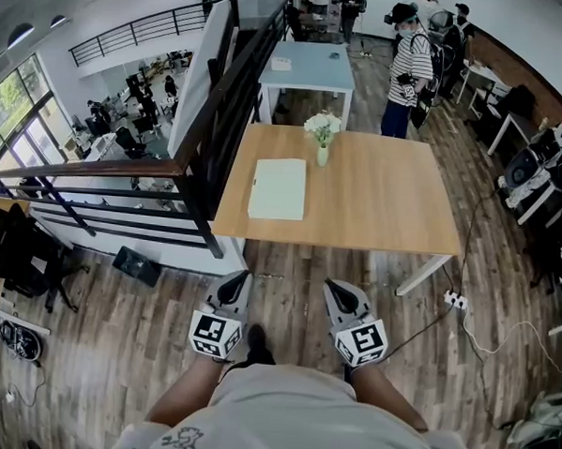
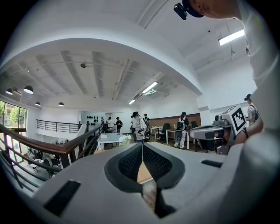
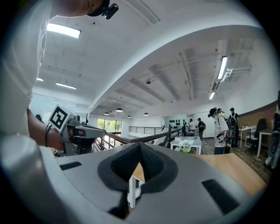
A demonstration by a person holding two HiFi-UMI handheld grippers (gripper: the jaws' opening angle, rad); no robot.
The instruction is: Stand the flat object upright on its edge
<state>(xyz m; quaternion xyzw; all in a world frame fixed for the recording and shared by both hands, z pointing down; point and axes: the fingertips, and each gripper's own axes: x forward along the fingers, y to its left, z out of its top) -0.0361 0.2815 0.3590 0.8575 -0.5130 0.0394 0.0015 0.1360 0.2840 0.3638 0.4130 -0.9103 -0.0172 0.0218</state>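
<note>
A flat pale rectangular object (image 1: pixel 278 188) lies on the wooden table (image 1: pixel 386 201), near its left side. My left gripper (image 1: pixel 234 287) and right gripper (image 1: pixel 336 294) hang side by side above the floor, short of the table's near edge. Both point level toward the table. Both are shut with nothing between the jaws. In the left gripper view the left gripper (image 2: pixel 142 146) has its dark pads pressed together, and the right gripper (image 2: pixel 205 131) shows at the right. The right gripper (image 3: pixel 140 146) is likewise shut in its own view, with the left gripper (image 3: pixel 89 131) at the left.
A small white vase of flowers (image 1: pixel 322 132) stands on the table behind the flat object. A dark railing (image 1: pixel 206 130) runs along the table's left. A light blue table (image 1: pixel 308 68) stands beyond. People stand at the back right (image 1: pixel 411 71). A power strip (image 1: pixel 456 300) lies on the floor.
</note>
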